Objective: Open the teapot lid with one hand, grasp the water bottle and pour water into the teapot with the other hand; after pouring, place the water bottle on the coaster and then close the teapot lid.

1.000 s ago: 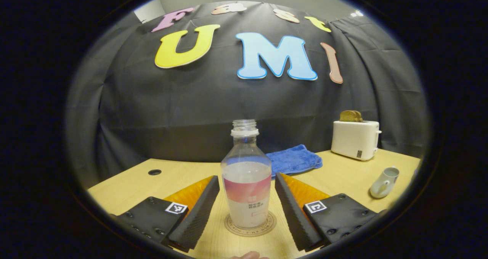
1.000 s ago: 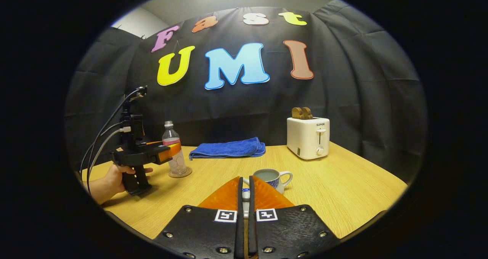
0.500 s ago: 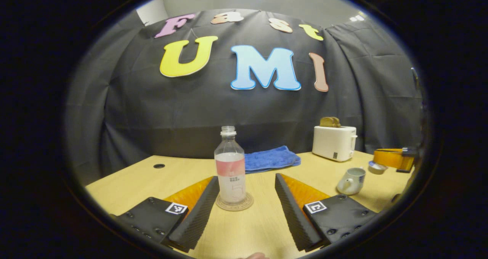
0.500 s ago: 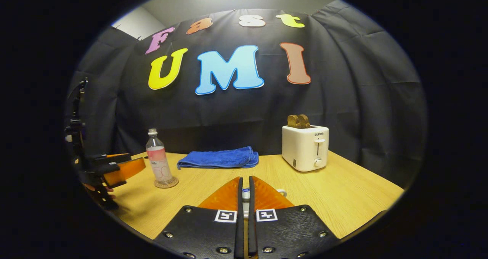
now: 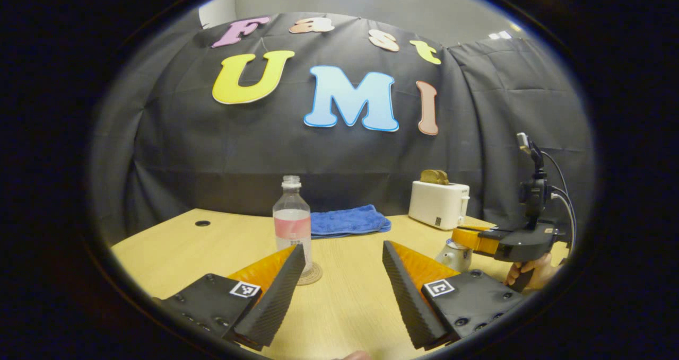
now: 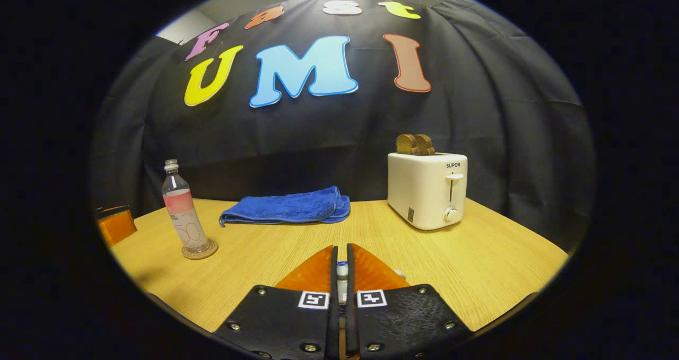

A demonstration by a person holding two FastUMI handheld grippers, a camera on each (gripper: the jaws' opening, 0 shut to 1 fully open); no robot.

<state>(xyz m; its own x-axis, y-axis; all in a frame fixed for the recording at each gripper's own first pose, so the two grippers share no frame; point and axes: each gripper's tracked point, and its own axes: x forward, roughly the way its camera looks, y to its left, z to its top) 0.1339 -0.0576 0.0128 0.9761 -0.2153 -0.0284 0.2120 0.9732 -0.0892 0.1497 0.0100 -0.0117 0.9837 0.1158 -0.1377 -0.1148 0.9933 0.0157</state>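
Judging from the desk downward, few hazards are posed by the large things. The toaster at 1 o'clock in the right gripper view and the folded towel at 11 o'clock are set well back from the work.

The bottle is seen upright and uncapped on the coaster, at 11 o'clock from the left tool, whose fingers are spread wide with nothing between them. Since water is held inside and no cap is fitted, a spill would be caused by any brush from that tool's near finger, which is seen just beside the coaster's edge.

The teapot is found at 2 o'clock in the left gripper view, partly covered by the right tool and the hand behind it. In the right gripper view the right tool is drawn nearly together on a small pale piece, taken to be the knob of the lid.

The chief risk is judged to lie there. The pot is hidden beneath the fingers, so the lid could be lowered off-centre and left tilted on the rim. The knob is small and thinly pinched and could slip. Whether the lid is already seated cannot be told.
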